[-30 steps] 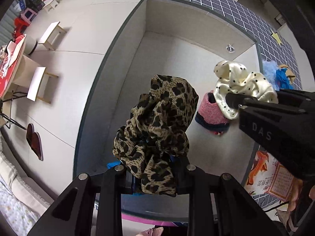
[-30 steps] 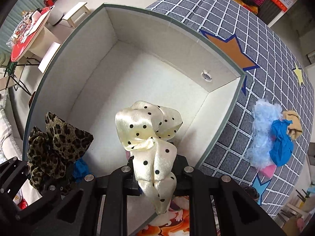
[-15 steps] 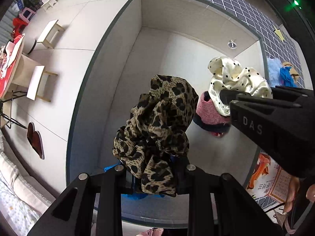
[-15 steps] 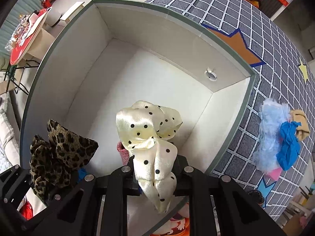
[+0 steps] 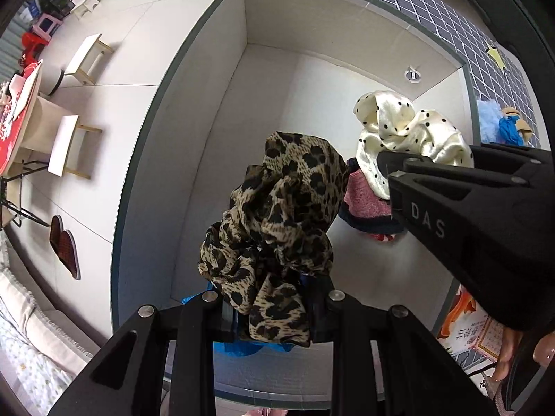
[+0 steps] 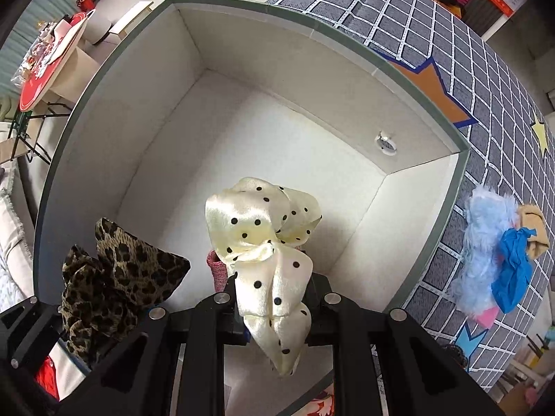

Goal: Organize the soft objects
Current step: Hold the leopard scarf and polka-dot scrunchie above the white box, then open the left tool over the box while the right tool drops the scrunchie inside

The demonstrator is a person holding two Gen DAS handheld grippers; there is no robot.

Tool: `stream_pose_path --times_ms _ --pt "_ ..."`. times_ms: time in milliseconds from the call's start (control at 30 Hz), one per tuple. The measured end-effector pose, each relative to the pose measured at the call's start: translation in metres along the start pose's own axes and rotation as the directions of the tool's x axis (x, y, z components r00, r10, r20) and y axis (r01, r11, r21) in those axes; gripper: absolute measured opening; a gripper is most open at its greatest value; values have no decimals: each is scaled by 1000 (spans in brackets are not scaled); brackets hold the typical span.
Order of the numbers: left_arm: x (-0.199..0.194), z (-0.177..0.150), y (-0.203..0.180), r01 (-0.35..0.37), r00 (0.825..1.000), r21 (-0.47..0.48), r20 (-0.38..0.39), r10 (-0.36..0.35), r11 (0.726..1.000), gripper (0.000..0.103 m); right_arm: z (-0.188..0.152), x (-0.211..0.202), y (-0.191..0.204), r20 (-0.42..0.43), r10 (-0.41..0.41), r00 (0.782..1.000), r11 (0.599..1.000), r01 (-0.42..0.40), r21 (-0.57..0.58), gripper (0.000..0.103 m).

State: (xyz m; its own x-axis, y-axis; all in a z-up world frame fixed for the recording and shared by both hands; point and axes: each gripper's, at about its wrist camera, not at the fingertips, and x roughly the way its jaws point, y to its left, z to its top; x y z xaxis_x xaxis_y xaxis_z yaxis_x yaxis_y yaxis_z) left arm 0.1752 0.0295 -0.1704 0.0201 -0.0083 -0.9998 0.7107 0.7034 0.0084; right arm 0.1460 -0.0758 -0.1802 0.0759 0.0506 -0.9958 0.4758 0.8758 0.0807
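- Box (image 6: 430, 111): one, white inside with a green rim, fills frame centre; one pink knit item (image 5: 360, 197) lies on its floor.
- Left gripper (image 5: 274, 312): jaws pinch one leopard scrunchie (image 5: 277, 222) over the box.
- Right gripper (image 6: 274, 308): jaws pinch one dotted cream scrunchie (image 6: 263, 228) over the box.
- Mat (image 6: 503, 79), right: one pile of soft items (image 6: 499, 253).

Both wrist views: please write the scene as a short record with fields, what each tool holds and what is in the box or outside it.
left tool: shut on leopard scrunchie, above the box
right tool: shut on dotted cream scrunchie, above the box
box: white inside, green rim, open top
in box: pink knitted item
outside box: blue fluffy pile on checked cloth
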Motion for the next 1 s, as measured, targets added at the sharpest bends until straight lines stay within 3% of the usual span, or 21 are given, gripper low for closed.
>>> stream_pose_path --times_ms 533,767,800,900,1000 --pt "-4 -4 -2 -9 1000 -2 13 9 1000 32 2 -4 1 -1 7 1000 1000 -7 3 19" --pt "-13 -3 1 -27 999 -24 36 28 999 69 1 -9 2 1 17 1000 1000 -17 -5 20" --pt "-16 -1 2 -25 999 -26 48 26 999 79 1 -11 2 3 23 1000 1000 -23 -6 25" --pt "-24 -2 3 -12 997 -32 75 14 999 81 0 -21 1 40 38 998 999 -38 -10 66" --pt "-27 -2 6 -1 997 -51 74 5 999 81 -1 -36 0 97 53 994 999 -51 -19 67"
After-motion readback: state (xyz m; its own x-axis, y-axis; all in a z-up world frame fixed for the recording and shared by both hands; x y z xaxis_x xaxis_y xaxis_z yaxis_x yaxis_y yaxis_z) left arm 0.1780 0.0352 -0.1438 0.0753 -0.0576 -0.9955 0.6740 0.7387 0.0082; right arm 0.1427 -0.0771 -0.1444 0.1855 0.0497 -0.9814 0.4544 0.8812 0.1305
